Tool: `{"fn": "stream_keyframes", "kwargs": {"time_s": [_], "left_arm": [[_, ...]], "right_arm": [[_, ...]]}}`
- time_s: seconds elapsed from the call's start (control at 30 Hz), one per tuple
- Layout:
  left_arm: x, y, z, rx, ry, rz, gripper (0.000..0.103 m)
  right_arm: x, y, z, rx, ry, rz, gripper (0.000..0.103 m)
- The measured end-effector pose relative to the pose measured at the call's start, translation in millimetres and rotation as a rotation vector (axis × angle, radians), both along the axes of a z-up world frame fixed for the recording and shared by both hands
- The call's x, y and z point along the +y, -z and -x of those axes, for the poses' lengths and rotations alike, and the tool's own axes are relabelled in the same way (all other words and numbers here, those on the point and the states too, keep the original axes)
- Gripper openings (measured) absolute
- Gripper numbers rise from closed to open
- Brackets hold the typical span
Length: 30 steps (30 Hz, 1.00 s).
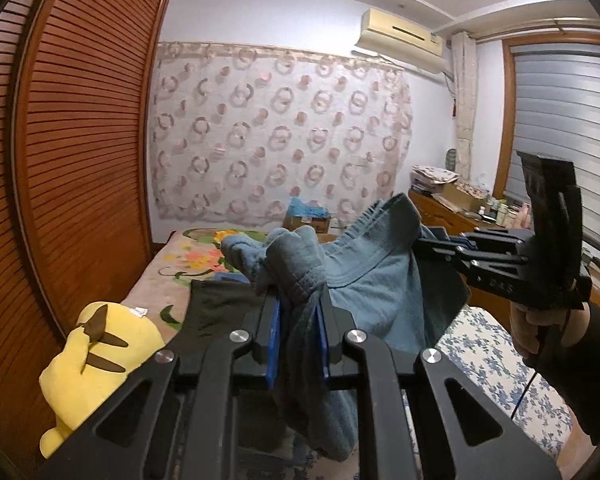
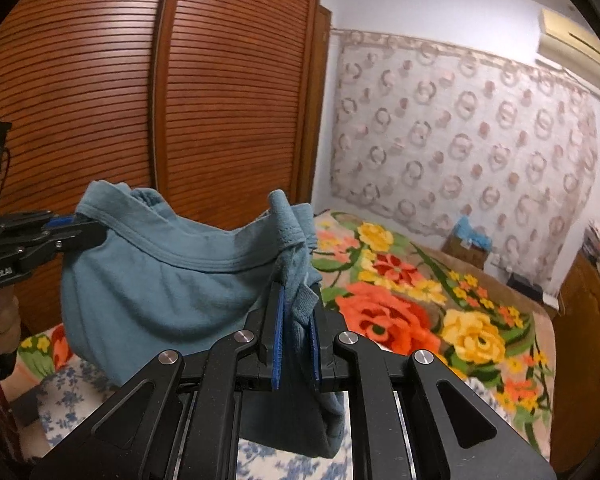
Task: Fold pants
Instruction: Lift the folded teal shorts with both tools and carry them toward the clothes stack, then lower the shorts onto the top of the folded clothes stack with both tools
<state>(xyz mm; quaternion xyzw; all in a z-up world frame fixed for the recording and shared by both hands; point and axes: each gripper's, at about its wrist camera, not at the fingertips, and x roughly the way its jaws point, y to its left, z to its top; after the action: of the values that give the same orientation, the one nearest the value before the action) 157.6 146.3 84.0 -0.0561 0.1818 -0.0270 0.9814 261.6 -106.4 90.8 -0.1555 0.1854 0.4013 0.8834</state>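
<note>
**Blue pants held up between two grippers over the bed**

The left black two-finger gripper (image 1: 298, 312) pinches a bunched fold of the soft teal-blue fleece pants (image 1: 364, 280) between its blue pads. The right black two-finger gripper (image 2: 296, 320) is likewise clamped on the waistband edge. The pants (image 2: 160, 272) hang slack between them, lifted clear above the bed with its bright floral blanket (image 2: 420, 312). A yellow plush toy (image 1: 96, 360) lies at the bed's left edge, beside the brown slatted wooden wardrobe (image 1: 80, 140).
</note>
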Motion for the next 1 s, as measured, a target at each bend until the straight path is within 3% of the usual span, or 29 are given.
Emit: {"fn": "stream_keyframes", "kwargs": {"time_s": [0.43,0.63,1.0], "left_arm": [[33.9,25.0,-8.1,0.023,-0.108,0.039,0.014],[41.0,42.9,-9.3,0.032,-0.170,0.075,0.014],[42.7,66.8,-5.8,0.048,-0.251,0.066,0.016]], "right_arm": [[81.5,9.3,-34.9,-0.066,-0.084,0.092,0.008],[106.4,20.4,-47.9,-0.048,-0.110,0.112,0.008],[163.9,43.7,-66.4,0.003,-0.178,0.133,0.008]]}}
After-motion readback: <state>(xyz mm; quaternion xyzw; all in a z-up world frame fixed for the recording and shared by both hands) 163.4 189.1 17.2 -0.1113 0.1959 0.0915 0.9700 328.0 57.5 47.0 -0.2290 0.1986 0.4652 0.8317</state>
